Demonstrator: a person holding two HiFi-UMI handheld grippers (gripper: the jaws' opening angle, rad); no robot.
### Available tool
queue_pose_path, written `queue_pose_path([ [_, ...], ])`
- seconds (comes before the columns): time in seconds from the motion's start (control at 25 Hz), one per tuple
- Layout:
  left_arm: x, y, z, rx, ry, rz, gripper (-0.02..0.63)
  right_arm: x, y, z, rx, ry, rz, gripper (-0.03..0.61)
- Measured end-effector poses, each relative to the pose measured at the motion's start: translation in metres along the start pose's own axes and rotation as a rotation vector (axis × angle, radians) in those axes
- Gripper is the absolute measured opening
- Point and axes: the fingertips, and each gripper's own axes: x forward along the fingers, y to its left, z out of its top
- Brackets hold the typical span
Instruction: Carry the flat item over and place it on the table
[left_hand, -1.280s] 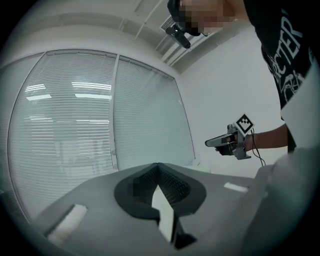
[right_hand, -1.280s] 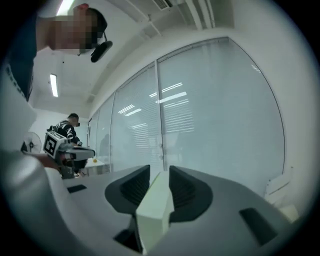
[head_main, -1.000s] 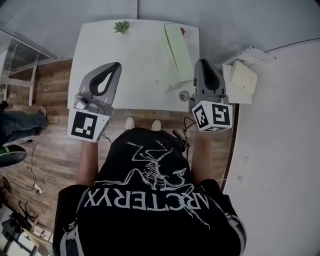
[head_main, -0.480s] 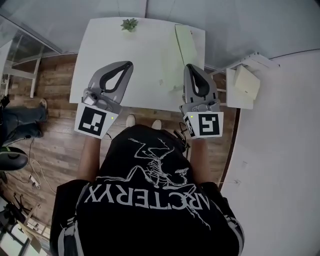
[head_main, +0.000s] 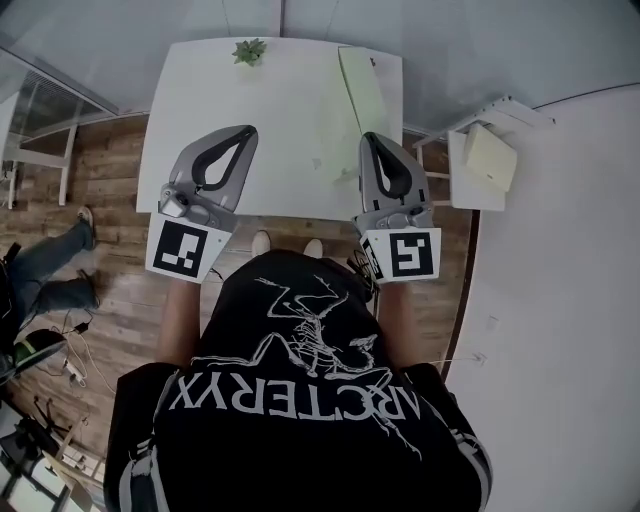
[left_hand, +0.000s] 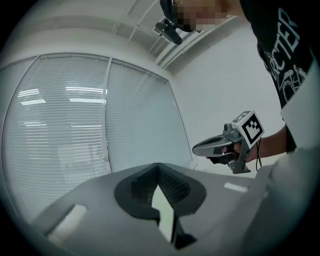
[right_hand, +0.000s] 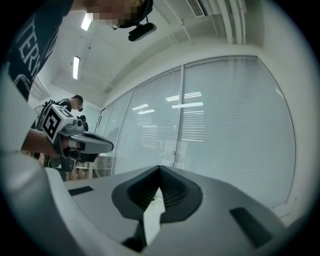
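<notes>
The flat item (head_main: 362, 90) is a pale green sheet-like thing lying on the right part of the white table (head_main: 230, 110). My right gripper (head_main: 372, 138) hovers over the table's near right edge, its tip just short of the item's near end, shut with nothing in it. My left gripper (head_main: 248, 130) hangs over the near left part of the table, also shut and empty. In the left gripper view its jaws (left_hand: 158, 165) meet at the tip, and the right gripper (left_hand: 225, 145) shows beyond. In the right gripper view the jaws (right_hand: 160, 167) meet likewise, with the left gripper (right_hand: 80, 142) at the left.
A small potted plant (head_main: 248, 50) stands at the table's far edge. A white side stand (head_main: 455, 170) with a pale box (head_main: 490, 155) sits right of the table. A person's legs (head_main: 50, 270) and cables are on the wooden floor at the left. Window blinds (right_hand: 225, 130) lie ahead.
My right gripper has shifted left and now sits over the table's near edge by the flat item. The left gripper has hardly moved. The legs on the floor have moved.
</notes>
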Motion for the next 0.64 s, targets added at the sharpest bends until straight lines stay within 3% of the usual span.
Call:
queue_pose_path([
  [0.64, -0.0007, -0.0011, -0.0019, 0.014, 0.005, -0.01, 0.008, -0.0018, -0.0025, -0.0016, 0.014, 0.005, -0.005, 0.012],
])
